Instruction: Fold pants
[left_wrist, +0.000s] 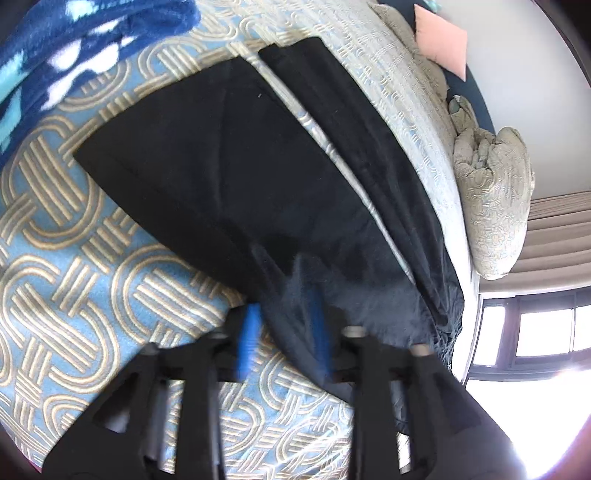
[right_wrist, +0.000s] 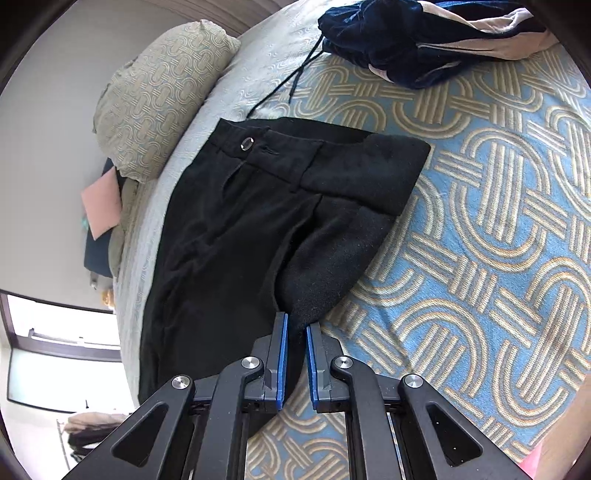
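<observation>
The black woven trousers (right_wrist: 236, 229) lay on the blue-and-gold patterned bedspread (right_wrist: 480, 229), one leg folded over the waistband. The right claw (right_wrist: 296, 354) pinched a fold of their cloth. The left claw (left_wrist: 284, 332) stood half-spread, blurred, straddling the cloth edge. No writing could be read.

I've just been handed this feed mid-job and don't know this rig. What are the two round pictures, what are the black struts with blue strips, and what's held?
Each picture comes from a camera on a hand-held gripper, looking along its two fingers. The right gripper is shut on a fold of the black pants, which lie on the patterned bedspread. The left gripper, blurred, has pant fabric between its blue pads; whether it grips is unclear. A dark blue garment and a pillow lie nearby.
</observation>
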